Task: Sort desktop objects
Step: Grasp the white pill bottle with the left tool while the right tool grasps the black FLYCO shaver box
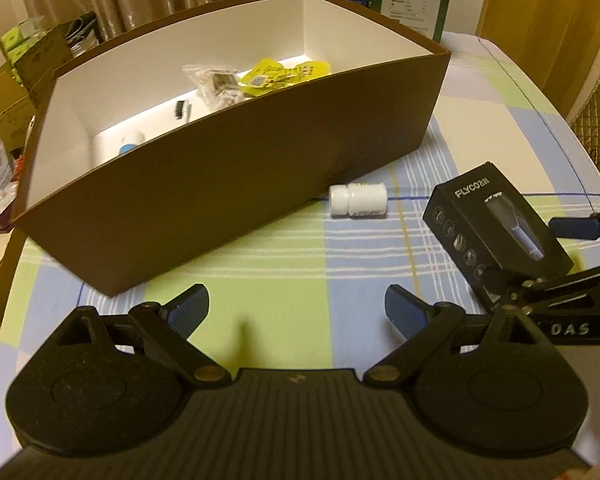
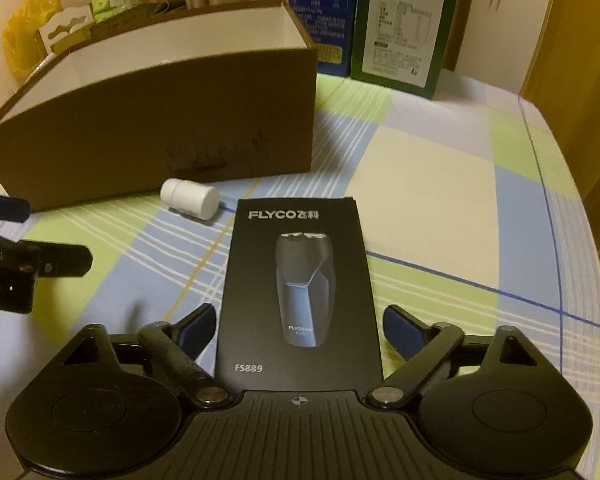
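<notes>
A black FLYCO shaver box (image 2: 300, 280) lies flat on the checked tablecloth (image 2: 440, 168). My right gripper (image 2: 298, 320) straddles its near end, open, with a thin gap showing at each pad. The left wrist view shows the same shaver box (image 1: 496, 224) at the right, with one right-gripper finger (image 1: 572, 229) behind it. A white bottle (image 1: 358, 200) lies on its side against the big brown box (image 1: 236, 184). My left gripper (image 1: 296, 312) hangs open over bare cloth, nothing between its fingers. The brown box holds yellow packets (image 1: 276, 74), a clear bag (image 1: 216, 80) and small items.
A blue carton (image 2: 320, 20) and a green carton (image 2: 404, 28) stand behind the brown box (image 2: 152, 120). Cardboard boxes and bags (image 1: 20, 52) crowd the left side. The table's edge curves down the right. The white bottle (image 2: 190, 199) sits just left of the shaver box.
</notes>
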### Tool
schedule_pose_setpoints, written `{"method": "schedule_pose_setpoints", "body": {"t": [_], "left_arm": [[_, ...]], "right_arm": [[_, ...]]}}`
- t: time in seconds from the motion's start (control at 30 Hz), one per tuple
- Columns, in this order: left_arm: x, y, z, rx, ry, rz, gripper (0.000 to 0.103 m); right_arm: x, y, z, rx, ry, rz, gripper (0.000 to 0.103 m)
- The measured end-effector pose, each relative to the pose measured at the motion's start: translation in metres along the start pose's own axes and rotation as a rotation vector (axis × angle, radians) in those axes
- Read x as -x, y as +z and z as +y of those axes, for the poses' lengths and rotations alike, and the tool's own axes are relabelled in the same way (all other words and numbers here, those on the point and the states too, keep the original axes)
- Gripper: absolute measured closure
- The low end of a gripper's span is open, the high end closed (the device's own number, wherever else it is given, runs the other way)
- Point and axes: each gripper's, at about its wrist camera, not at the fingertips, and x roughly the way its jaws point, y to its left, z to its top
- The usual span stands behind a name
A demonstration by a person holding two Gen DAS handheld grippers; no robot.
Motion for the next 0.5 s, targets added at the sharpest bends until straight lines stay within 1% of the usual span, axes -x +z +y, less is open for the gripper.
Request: {"method": "schedule_pose_setpoints", "body": {"t": [0.07, 0.2, 0.5], "left_arm": [[-0.005, 0.004, -0.002, -0.010, -0.003, 0.001, 0.010], [-0.015, 0.010, -0.007, -0.027, -0.012, 0.005, 0.010], [-0.040, 0.021, -0.025, -0.078, -0.054, 0.007, 0.011]], "right_arm": [[-0.005, 0.000, -0.001, 0.002, -0.001, 0.016, 0.026], [-0.007, -0.001, -0.002, 0.001, -0.012, 0.023, 0.026], [-0.001, 0.000, -0.021, -0.074, -0.046, 0.046, 0.027]]}}
